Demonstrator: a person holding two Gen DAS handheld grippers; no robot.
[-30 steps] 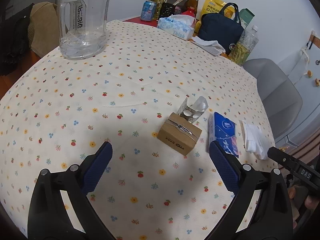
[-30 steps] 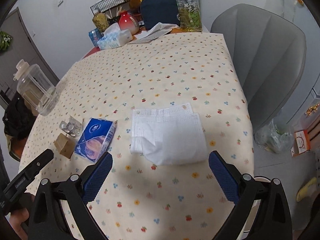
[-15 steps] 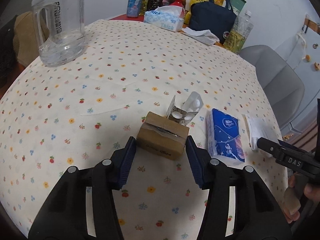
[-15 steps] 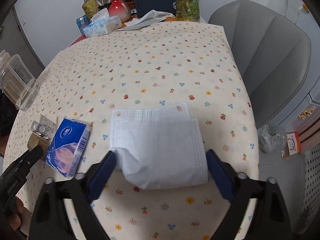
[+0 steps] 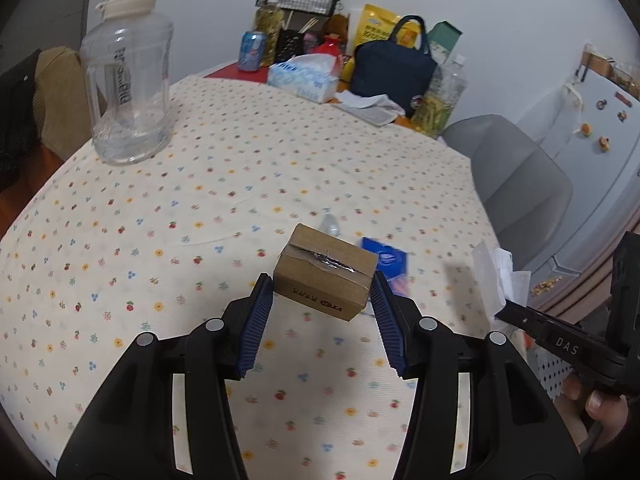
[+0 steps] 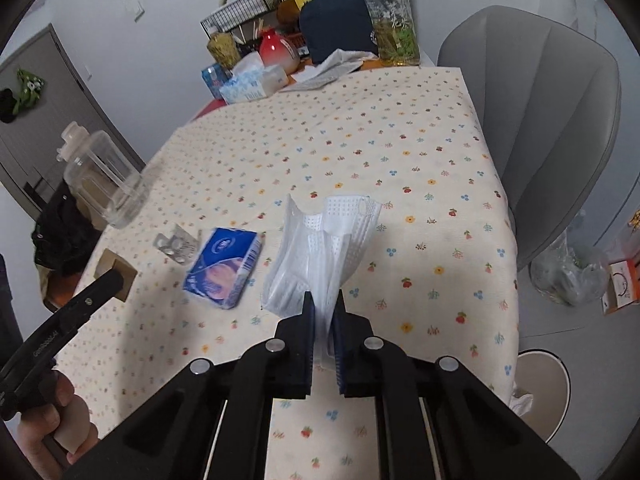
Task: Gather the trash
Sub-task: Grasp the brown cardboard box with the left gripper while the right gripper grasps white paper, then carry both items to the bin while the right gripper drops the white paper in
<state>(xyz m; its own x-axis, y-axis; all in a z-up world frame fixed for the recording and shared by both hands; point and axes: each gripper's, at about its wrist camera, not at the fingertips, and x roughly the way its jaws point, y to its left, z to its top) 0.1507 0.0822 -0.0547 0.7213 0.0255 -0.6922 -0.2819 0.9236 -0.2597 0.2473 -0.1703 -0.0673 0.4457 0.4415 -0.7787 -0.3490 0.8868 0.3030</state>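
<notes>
My left gripper [image 5: 322,294] is shut on a small brown cardboard box [image 5: 326,288] and holds it lifted above the flowered tablecloth [image 5: 200,200]. My right gripper [image 6: 324,312] is shut on a white face mask [image 6: 320,248], which hangs up from the jaws above the table. A blue tissue pack [image 6: 224,266] and a pill blister [image 6: 176,245] lie on the table to the left of the mask. The box also shows in the right wrist view [image 6: 116,272].
A large clear water jug [image 5: 128,92] stands at the far left. Tissue box [image 5: 304,76], navy bag [image 5: 394,68], bottles and cans crowd the far edge. A grey chair [image 6: 560,128] stands at the right, with a plastic bag [image 6: 568,276] on the floor beside it.
My left gripper closed on the cardboard box and lifted it off the table. My right gripper closed on the mask and raised it, so it now bunches upward.
</notes>
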